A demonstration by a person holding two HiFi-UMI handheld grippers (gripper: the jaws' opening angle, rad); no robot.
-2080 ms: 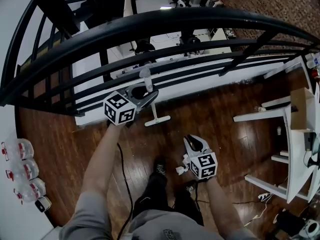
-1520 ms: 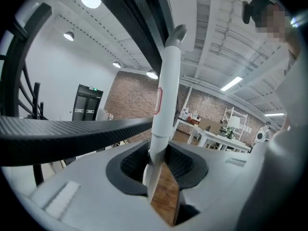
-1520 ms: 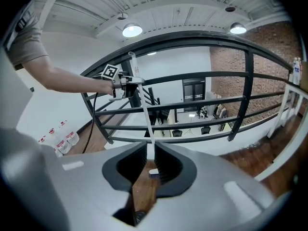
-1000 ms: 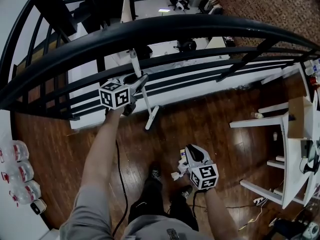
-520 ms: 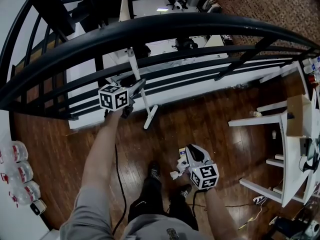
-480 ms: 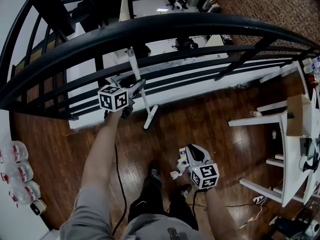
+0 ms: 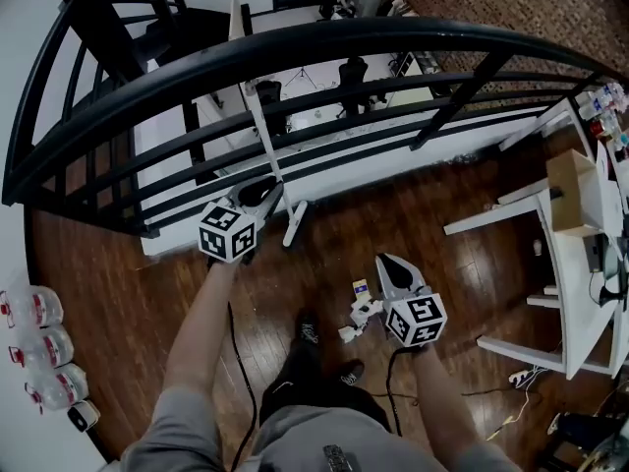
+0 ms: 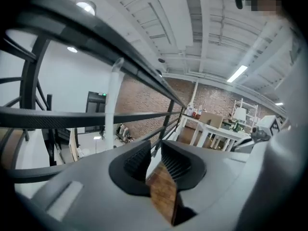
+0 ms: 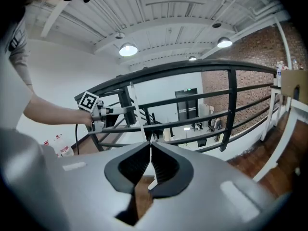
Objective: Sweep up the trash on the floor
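A broom with a white pole (image 7: pixel 267 138) leans on the black railing, its foot (image 7: pixel 295 228) on the wood floor. My left gripper (image 7: pixel 265 193) hangs just left of the pole and apart from it. Its jaws have just been closing, a narrow gap remains and nothing is between them. In the left gripper view the pole (image 8: pixel 112 98) stands left of the jaws. Crumpled white paper (image 7: pixel 356 321) and a small card (image 7: pixel 360 287) lie on the floor beside my right gripper (image 7: pixel 385 262). Its jaws have just been closing and now meet, empty. The right gripper view shows the pole (image 9: pixel 136 110).
The black railing (image 7: pixel 295 47) curves across the far side, with a lower level beyond it. A white table (image 7: pixel 575 273) with a cardboard box (image 7: pixel 572 187) stands at the right. Water bottles (image 7: pixel 39 347) line the left wall. A black cable (image 7: pixel 241 362) trails along the floor.
The left gripper has let go of the broom pole and drawn back from it; the pole stays leaning on the railing. The right gripper has risen and its jaws have closed.
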